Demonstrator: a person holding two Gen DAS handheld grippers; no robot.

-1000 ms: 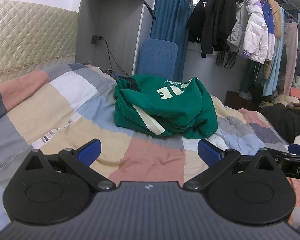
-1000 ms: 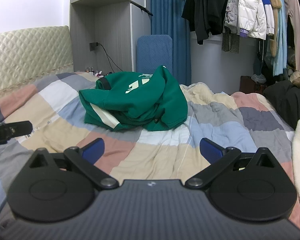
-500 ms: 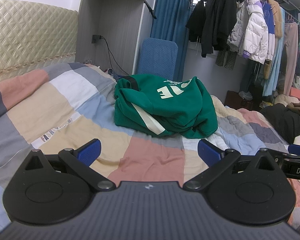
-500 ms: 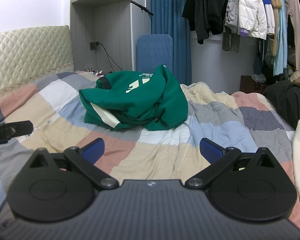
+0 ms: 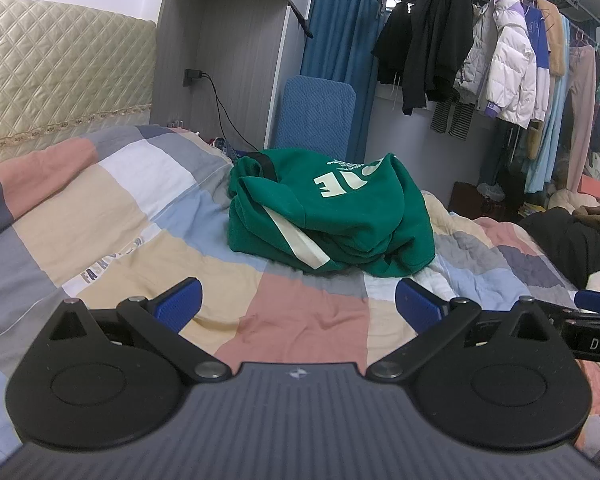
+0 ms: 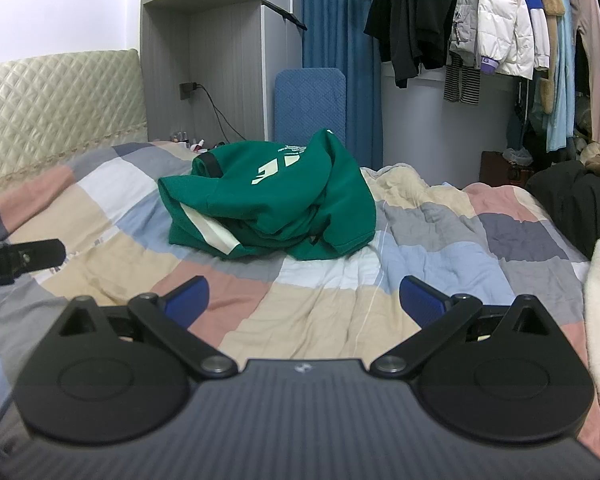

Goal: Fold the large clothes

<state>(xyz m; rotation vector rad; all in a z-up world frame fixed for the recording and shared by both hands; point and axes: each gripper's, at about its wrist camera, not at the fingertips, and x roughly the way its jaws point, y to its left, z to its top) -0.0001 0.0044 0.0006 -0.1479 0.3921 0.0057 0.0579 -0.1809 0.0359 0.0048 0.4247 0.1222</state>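
- The left claw (image 5: 298,300) is held low above the bed (image 5: 100,216), and it points forward to the green sweatshirt (image 5: 332,216). Its two blue fingers (image 5: 178,304) are spread wide, with nothing between them.
- The right claw (image 6: 304,300) is also low above the blanket (image 6: 340,300) and level, with the blue pads wide apart and empty.
- The two claws are side by side: the tip of the right claw shows at the right edge of the left view, and the tip of the left claw shows at the left edge of the right view.
- The green sweatshirt lies in a crumpled heap on the checked blanket, in the middle of the bed, well apart from both claws. White letters and a pale stripe are visible on it.
- Behind the bed there is a blue curtain (image 5: 332,40), and jackets (image 5: 504,64) hang on a rail at the right.
- A padded headboard (image 6: 60,104) stands at the left.
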